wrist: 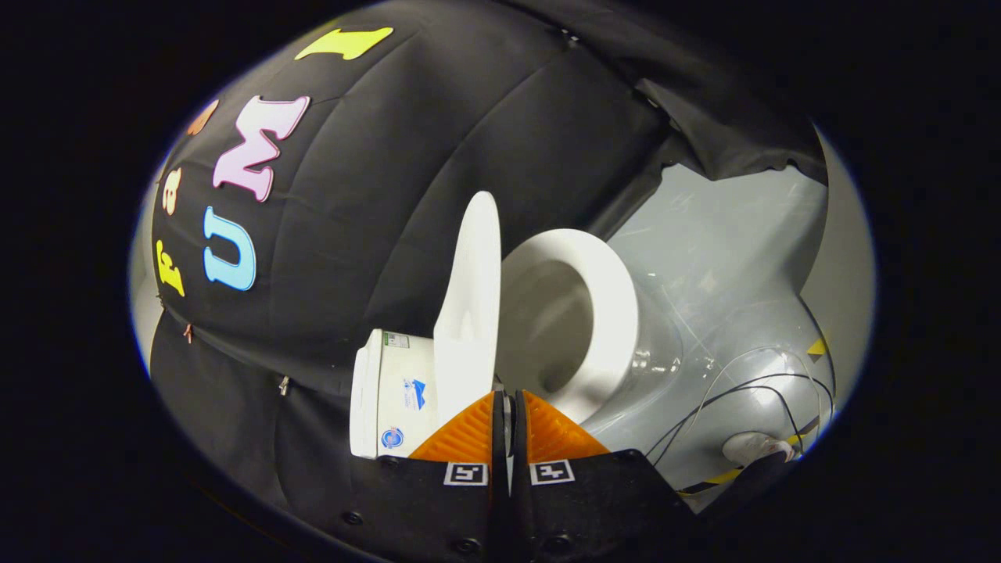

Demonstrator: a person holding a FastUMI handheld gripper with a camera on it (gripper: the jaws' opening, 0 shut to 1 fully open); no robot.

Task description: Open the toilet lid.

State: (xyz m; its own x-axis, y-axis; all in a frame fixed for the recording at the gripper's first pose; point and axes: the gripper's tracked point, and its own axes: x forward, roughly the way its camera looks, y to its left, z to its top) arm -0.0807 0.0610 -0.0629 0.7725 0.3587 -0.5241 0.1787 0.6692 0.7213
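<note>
I see my gripper [508, 407] at bottom centre with its fingers clenched together, nothing between them. Just beyond the fingertips, at centre frame, the toilet lid [471, 301] stands raised against the tank [391, 403]. The seat [606, 313] ring lies right of it, down on the bowl, black cables [743, 399] at lower right.

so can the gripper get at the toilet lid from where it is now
Probably yes. The gripper has its fingers closed together with nothing between them, and the raised lid stands just ahead of the fingertips with nothing in between. It already stands upright off the seat.
</note>
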